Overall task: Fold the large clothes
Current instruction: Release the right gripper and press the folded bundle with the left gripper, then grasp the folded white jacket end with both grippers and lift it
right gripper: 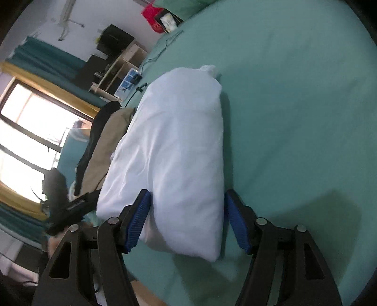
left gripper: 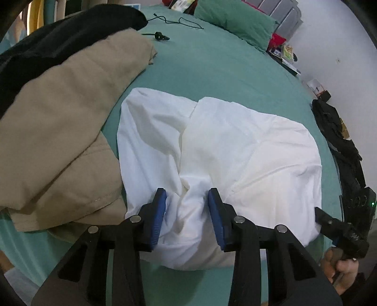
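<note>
A white garment lies folded in a thick bundle on the green bed sheet; it also shows in the right wrist view. My left gripper is open, its blue pads on either side of a bunched fold at the bundle's near edge. My right gripper is open and straddles the bundle's near end; it also shows at the right edge of the left wrist view, at the bundle's corner.
A tan garment and a black one lie piled to the left of the white bundle. A green pillow and a black cable lie at the far end. A black bag hangs at the right edge.
</note>
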Motion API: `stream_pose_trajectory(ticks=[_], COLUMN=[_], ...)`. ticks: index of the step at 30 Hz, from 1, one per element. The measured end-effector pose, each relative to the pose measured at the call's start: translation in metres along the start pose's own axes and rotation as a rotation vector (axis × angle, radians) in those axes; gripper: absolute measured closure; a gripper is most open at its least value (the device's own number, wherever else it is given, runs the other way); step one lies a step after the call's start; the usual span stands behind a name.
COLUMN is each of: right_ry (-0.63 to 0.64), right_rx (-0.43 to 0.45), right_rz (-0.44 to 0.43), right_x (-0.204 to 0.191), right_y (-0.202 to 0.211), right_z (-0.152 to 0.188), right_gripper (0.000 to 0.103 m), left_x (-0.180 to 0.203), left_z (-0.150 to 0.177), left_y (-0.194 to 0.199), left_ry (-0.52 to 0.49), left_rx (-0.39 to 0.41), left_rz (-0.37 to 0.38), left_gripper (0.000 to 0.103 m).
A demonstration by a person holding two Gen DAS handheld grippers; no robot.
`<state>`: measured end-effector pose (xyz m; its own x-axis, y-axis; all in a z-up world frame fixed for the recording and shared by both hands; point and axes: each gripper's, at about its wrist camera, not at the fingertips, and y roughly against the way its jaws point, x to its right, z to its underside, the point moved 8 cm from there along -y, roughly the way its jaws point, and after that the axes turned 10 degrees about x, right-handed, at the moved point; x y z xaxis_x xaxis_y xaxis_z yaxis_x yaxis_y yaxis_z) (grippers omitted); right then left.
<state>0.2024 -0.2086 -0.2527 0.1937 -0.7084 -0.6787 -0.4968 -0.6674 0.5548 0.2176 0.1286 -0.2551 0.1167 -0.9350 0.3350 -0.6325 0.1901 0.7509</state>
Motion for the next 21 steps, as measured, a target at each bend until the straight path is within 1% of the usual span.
stream_pose_trajectory(ticks=[1,2,3,4,6,7,10,12,13,14,16,17,18,20,21], right_ry=[0.017,0.039,0.056,0.065,0.11,0.129,0.182,0.197,0.198,0.199,0.197,0.195,0.196,0.201,0.2], right_rx=[-0.012,-0.022,-0.027,-0.032,-0.042,-0.043,-0.044,-0.043,-0.041,-0.039,-0.035,-0.035,-0.035,-0.037,-0.039], right_rz=[-0.001,0.018,0.023,0.025,0.051,0.062,0.1,0.112,0.114,0.116,0.117,0.119,0.128,0.139,0.138], right_x=[-0.002,-0.002,-0.003,-0.003,-0.005,-0.006,-0.005,-0.008,-0.006,-0.004,-0.001,0.0,0.002,0.001,0.001], right_y=[-0.002,-0.003,-0.003,-0.004,-0.001,0.0,0.003,0.001,0.002,0.002,0.004,0.004,0.005,0.003,0.003], right_z=[0.003,0.004,0.005,0.005,0.005,0.006,0.004,0.004,0.004,0.003,0.003,0.003,0.003,0.002,0.001], right_gripper=[0.062,0.065,0.068,0.071,0.072,0.073,0.073,0.073,0.073,0.073,0.073,0.073,0.073,0.073,0.073], left_x=[-0.002,-0.003,-0.006,-0.008,-0.017,-0.02,-0.03,-0.028,-0.021,-0.008,0.013,0.025,0.031,0.035,0.034], left_z=[-0.002,-0.008,-0.015,-0.022,-0.032,-0.036,-0.038,-0.038,-0.037,-0.032,-0.021,-0.015,-0.011,-0.01,-0.01], left_y=[0.004,0.007,0.01,0.01,0.007,0.003,-0.019,-0.025,-0.027,-0.03,-0.033,-0.034,-0.034,-0.033,-0.032], left_ry=[-0.01,-0.018,-0.029,-0.028,-0.01,-0.007,0.028,0.049,0.048,0.054,0.103,0.111,0.099,0.068,0.077], left_rx=[0.014,0.036,0.063,0.082,0.101,0.096,0.046,0.052,0.043,0.006,-0.065,-0.097,-0.107,-0.104,-0.105], left_rz=[-0.012,-0.029,-0.051,-0.073,-0.104,-0.107,-0.115,-0.116,-0.081,0.011,0.196,0.272,0.297,0.294,0.299], left_gripper=[0.063,0.063,0.054,0.035,0.026,0.026,0.026,0.023,0.023,0.023,0.023,0.023,0.023,0.023,0.023])
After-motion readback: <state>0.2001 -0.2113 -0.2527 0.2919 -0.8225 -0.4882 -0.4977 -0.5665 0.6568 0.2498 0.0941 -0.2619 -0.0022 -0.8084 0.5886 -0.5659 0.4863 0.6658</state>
